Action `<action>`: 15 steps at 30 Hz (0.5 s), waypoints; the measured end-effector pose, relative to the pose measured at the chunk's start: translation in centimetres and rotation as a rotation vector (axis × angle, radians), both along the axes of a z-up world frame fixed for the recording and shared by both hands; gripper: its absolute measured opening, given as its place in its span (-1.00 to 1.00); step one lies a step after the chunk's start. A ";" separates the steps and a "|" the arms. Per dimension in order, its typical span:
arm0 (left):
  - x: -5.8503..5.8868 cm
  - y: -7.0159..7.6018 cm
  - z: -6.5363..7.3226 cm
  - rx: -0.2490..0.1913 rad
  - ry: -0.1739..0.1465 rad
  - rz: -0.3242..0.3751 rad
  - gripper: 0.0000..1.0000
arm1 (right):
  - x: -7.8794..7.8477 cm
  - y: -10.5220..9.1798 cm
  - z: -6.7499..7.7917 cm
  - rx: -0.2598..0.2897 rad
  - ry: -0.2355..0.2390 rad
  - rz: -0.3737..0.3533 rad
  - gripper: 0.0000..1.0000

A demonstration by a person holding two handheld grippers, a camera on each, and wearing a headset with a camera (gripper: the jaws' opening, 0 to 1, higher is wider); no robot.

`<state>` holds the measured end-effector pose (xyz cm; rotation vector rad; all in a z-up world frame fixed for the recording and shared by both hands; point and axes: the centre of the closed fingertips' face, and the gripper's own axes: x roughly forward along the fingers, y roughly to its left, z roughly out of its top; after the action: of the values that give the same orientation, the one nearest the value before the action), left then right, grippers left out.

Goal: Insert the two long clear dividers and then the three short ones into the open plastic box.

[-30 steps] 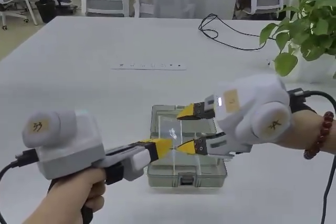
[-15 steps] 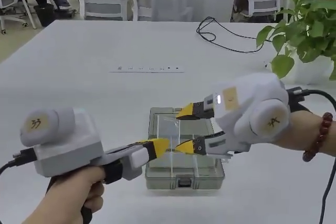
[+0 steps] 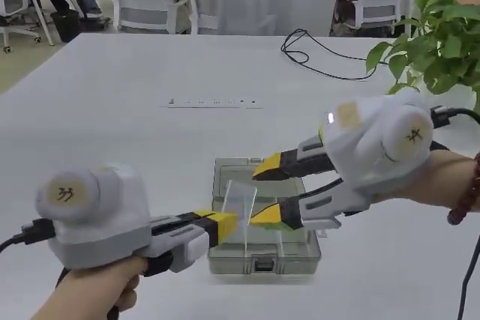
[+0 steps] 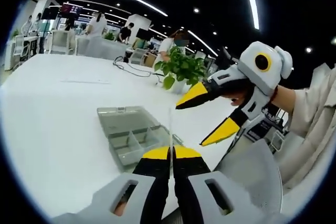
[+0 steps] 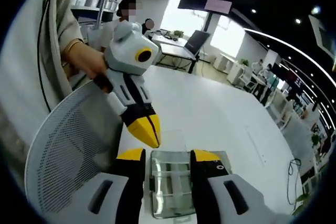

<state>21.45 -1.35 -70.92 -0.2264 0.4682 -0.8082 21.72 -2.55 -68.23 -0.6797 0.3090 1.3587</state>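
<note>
Head view, lower centre: the left tool [image 3: 223, 221] is clamped on a clear divider [image 3: 238, 200] at its lower edge, above the open plastic box [image 3: 232, 260]. The right tool [image 3: 256, 196] gapes wide beside it, empty. The divider looks light, stiff and slippery, so it is best gripped flat near an edge.
</note>
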 end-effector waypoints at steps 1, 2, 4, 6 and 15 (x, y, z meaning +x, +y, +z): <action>0.0 0.0 -0.1 0.009 -0.005 -0.009 -1.00 | 0.0 -0.1 0.0 -0.003 0.008 0.003 -0.28; -0.1 0.0 -0.3 0.024 -0.014 -0.019 -1.00 | 0.0 -0.2 0.0 -0.008 0.014 0.003 -0.26; -0.4 -0.2 -0.5 0.040 -0.026 -0.051 -1.00 | -0.2 -0.2 0.0 -0.008 0.034 0.016 -0.27; -0.7 -0.5 -0.4 0.037 -0.034 -0.071 -1.00 | -0.6 -0.2 0.1 -0.001 0.079 0.025 -0.27; -1.7 -1.5 0.2 0.058 -0.109 -0.186 -1.00 | -2.0 -0.2 0.3 -0.021 0.144 0.109 -0.42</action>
<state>19.79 -2.90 -70.68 -0.0851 0.4137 -0.9822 19.67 -2.73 -67.95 -0.6242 0.4067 1.5134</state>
